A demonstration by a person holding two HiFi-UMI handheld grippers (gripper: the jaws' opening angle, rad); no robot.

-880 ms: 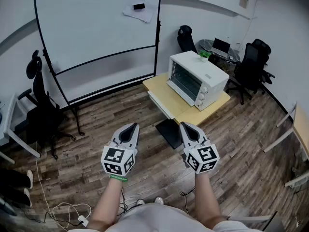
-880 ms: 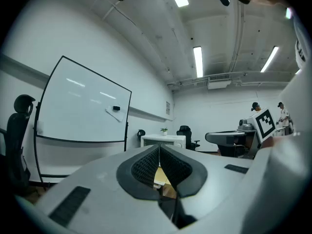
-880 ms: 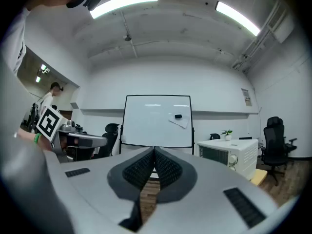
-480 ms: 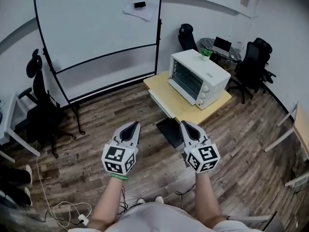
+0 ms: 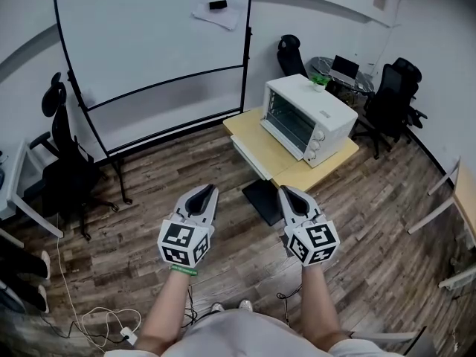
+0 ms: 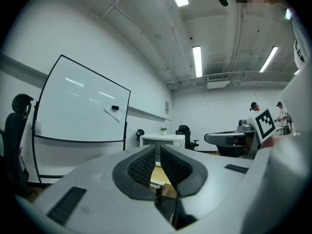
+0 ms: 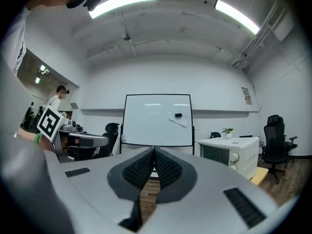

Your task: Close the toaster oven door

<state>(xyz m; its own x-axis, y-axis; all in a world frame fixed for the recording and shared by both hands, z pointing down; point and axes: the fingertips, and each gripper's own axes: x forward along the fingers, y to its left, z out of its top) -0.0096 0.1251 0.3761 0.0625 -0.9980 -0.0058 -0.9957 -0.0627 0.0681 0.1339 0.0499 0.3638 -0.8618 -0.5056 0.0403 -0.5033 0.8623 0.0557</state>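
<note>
Standing well apart from the toaster oven [image 5: 309,117] on its low table [image 5: 249,134], the person holds the left tool [image 5: 207,192] and right tool [image 5: 285,193] level, jaws together and empty, probably for pushing; door position unclear.

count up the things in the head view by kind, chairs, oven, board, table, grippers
black swivel office chairs: 3
white toaster oven: 1
large white whiteboard on a black stand: 1
light wooden low table: 1
grey hand-held grippers: 2
total: 8
</note>
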